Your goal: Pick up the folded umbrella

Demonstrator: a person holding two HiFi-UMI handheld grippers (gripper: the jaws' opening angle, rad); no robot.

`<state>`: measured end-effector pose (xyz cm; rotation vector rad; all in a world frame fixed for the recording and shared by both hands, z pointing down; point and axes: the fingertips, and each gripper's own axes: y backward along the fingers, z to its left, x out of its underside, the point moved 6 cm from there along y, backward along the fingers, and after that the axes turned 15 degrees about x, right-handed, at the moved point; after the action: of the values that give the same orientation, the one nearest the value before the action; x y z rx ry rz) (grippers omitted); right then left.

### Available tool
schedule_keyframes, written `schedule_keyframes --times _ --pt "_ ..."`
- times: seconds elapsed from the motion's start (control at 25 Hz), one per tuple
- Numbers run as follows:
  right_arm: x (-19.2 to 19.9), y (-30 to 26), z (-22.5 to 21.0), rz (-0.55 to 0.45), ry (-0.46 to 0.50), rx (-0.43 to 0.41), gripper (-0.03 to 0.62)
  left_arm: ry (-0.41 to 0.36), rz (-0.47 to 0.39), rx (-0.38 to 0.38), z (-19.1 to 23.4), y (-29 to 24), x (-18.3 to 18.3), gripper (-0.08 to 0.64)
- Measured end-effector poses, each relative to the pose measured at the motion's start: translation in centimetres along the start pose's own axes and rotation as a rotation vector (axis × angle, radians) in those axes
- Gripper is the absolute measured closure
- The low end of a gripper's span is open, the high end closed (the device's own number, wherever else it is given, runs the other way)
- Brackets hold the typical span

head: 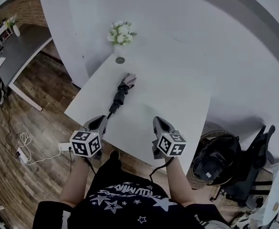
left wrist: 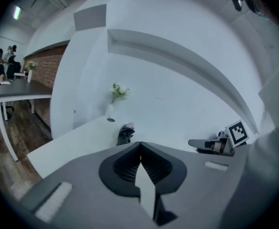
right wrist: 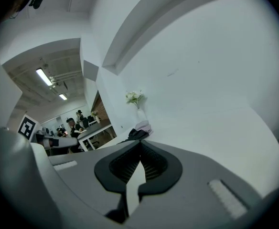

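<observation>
A person stands at the near edge of a white table (head: 177,99) with a gripper in each hand. The folded umbrella (head: 120,95) lies flat on the table's left half, about midway between its near and far edges. It is a dark bundle with a paler pinkish end turned toward the table's far side and a thin end pointing at the near edge. The left gripper (head: 102,119) hangs over the table's near left edge, just short of the umbrella's thin end and not touching it. Its own view shows its jaws pressed together at the tips with nothing between them, and the umbrella lies straight ahead on the table beyond them. The right gripper (head: 157,120) is over the near edge too, to the right of the umbrella and apart from it, with its jaws likewise closed tip to tip on nothing. At the table's far left corner a vase of white flowers (head: 121,33) stands against the wall, with a small dark round disc (head: 120,60) on the tabletop just in front of it. A power strip with a coiled cable (head: 23,149) lies on the wooden floor left of the table. A dark office chair (head: 247,168) stands beyond the table's right end.
</observation>
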<state>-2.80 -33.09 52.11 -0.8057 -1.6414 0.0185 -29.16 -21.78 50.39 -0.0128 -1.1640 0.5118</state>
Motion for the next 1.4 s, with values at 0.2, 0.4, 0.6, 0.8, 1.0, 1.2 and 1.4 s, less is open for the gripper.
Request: schedule_keyframes --times 0.2,0.4,0.6,0.8,1.0,1.2,1.4 --pt "-1.3 -1.9 0.1 -0.012 -0.053 0.085 0.575 0.002 0.075 0.092 2.7 -4.0 -2.3 0.519" --pt "-1.8 -3.0 0.3 -0.023 -0.072 0.154 0.575 0.057 0.169 0.171 5.0 -7.6 -2.8 0.379" --pt "-2.4 -3.0 -0.7 -0.040 -0.098 0.238 0.575 0.125 0.279 0.211 6.7 -11.0 -2.1 0.262" --pt "-2.4 -3.3 -1.7 -0.038 -0.123 0.300 0.575 0.143 0.358 0.230 8.1 -14.3 -1.7 0.229" --pt "-2.5 -4.3 -2.0 -0.036 -0.143 0.333 0.575 0.184 0.431 0.237 9.5 -17.1 -0.8 0.228" --pt "-2.5 -5.6 -1.9 -0.021 -0.152 0.346 0.575 0.186 0.521 0.233 11.0 -19.6 0.2 0.227" --pt "-2.2 -6.5 -2.3 -0.001 -0.168 0.361 0.575 0.202 0.591 0.212 12.0 -21.1 1.4 0.227"
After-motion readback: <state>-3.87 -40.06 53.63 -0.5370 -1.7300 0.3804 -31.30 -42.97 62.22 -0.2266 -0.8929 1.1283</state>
